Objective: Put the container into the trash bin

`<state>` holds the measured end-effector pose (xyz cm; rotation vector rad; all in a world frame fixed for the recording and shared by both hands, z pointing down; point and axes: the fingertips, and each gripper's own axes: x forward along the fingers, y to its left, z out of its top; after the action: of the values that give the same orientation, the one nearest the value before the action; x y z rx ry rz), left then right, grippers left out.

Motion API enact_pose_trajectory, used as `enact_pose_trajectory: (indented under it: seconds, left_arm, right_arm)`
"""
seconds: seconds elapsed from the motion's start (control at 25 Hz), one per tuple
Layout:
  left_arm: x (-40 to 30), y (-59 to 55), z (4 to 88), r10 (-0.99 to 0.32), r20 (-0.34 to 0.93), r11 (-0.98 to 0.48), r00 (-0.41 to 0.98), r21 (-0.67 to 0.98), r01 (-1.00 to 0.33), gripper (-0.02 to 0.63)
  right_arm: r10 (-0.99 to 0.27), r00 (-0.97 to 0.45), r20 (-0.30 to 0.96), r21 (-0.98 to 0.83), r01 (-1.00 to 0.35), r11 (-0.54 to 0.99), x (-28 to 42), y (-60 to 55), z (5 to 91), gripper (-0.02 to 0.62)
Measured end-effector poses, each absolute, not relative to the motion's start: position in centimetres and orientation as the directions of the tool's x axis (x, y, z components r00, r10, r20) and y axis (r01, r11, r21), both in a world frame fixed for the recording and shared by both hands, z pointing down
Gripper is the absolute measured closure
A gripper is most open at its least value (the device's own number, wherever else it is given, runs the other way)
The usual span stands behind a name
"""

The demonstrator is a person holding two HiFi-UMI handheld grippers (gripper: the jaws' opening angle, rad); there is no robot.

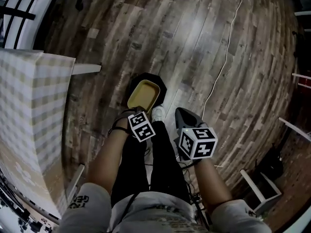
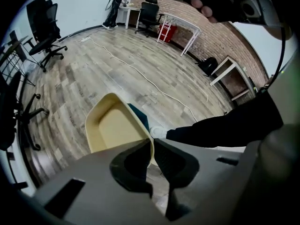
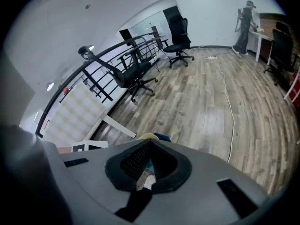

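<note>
A pale yellow, empty container hangs low over the floor, just above a dark trash bin that shows round its far edge. My left gripper is shut on the container's near rim. In the left gripper view the two jaws pinch that rim, with the container tilted away and the bin behind it. My right gripper hangs beside it to the right, shut and holding nothing. In the right gripper view the tips meet, and a sliver of the container peeks over them.
A table with a checked cloth stands at the left. A white cable runs across the wooden floor. White frames stand at the right. The person's legs and a white shoe are next to the bin. Office chairs stand farther off.
</note>
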<state>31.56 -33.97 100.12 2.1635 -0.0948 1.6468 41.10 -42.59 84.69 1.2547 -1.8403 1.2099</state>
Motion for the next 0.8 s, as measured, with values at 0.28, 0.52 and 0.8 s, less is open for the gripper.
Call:
enact_pose_trajectory:
  seconds: [0.28,0.52,0.8]
  left_arm:
    - [31.9,-35.5,106.2,0.195,0.932,-0.895,0.306,0.297,-0.332,0.576]
    - [31.8,-37.3,106.1,0.104,0.935,-0.89,0.34,0.24,-0.388,0.545]
    - [30.6,-39.1,102.2,-0.035,0.905,-0.745,0.424,0.259,-0.615,0.601]
  right_arm:
    - [-0.336,-0.368,0.867,-0.355,-0.929,0.101,42.3,-41.8,90.6,0.592]
    - [-0.328,-0.37,0.869,-0.362,-0.928,0.089,42.4,-41.5,91.2,0.592]
    - [-0.342,-0.383,0.858,-0.366,-0.923,0.115,41.6,-41.9,89.8,0.592]
